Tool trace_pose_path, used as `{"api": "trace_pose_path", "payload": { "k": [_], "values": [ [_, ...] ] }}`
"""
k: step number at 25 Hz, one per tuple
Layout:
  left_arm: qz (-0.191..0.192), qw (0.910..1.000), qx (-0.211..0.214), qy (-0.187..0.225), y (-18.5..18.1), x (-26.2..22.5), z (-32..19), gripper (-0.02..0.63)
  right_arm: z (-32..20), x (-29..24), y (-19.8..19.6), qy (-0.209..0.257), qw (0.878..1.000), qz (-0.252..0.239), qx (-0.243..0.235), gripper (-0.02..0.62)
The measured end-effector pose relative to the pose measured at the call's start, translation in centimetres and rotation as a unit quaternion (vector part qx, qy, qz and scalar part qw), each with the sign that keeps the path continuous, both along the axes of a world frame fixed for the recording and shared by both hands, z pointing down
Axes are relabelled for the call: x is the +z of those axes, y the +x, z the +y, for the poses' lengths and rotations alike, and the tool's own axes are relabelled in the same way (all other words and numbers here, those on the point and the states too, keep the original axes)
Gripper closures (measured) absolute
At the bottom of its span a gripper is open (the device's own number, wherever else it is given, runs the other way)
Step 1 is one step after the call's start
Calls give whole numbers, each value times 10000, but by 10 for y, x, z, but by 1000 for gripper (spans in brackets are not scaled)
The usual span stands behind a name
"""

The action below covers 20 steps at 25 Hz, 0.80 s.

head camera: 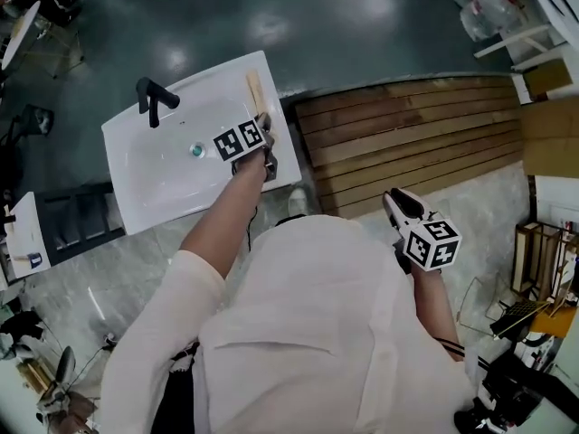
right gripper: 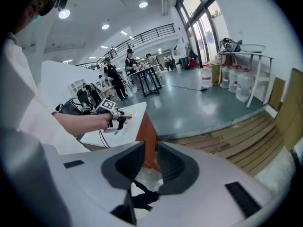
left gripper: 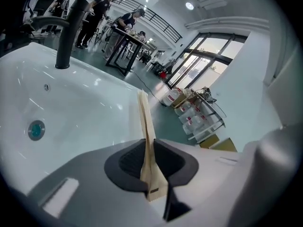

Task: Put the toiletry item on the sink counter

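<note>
The toiletry item (head camera: 256, 93) is a long, flat tan strip. My left gripper (head camera: 263, 123) is shut on its near end and holds it over the right rim of the white sink (head camera: 136, 193). In the left gripper view the tan strip (left gripper: 146, 122) stands on edge between the pads and points out along the sink counter (left gripper: 94, 103). A black faucet (head camera: 152, 99) stands at the far rim, and the basin has a teal drain (head camera: 197, 151). My right gripper (head camera: 398, 204) hangs off to the right over the floor. It is open with nothing between its fingers (right gripper: 150, 162).
A wooden slat platform (head camera: 407, 134) lies right of the sink. Water bottles (head camera: 479, 7) on a rack stand at the back right, and cardboard (head camera: 547, 134) sits at the right edge. A dark shelf unit (head camera: 81, 220) is at the sink's left. People and tables stand further off (left gripper: 123, 27).
</note>
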State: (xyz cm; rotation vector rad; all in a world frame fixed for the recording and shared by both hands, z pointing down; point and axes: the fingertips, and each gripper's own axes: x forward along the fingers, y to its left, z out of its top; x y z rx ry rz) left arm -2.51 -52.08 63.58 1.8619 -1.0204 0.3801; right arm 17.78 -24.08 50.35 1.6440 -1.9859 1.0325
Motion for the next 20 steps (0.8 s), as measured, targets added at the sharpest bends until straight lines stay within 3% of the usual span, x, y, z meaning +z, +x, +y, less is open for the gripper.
{"api": "trace_pose_path", "payload": {
  "k": [12,20],
  "values": [
    [-325,9993,131,-117,6,17,-11,546,-8,2,-1,-90,9999,-21,129,528],
    [-450,9986,288,-37,10,15,-11,454,-11,3,-5,-86,9999,-47,90,528]
  ]
}}
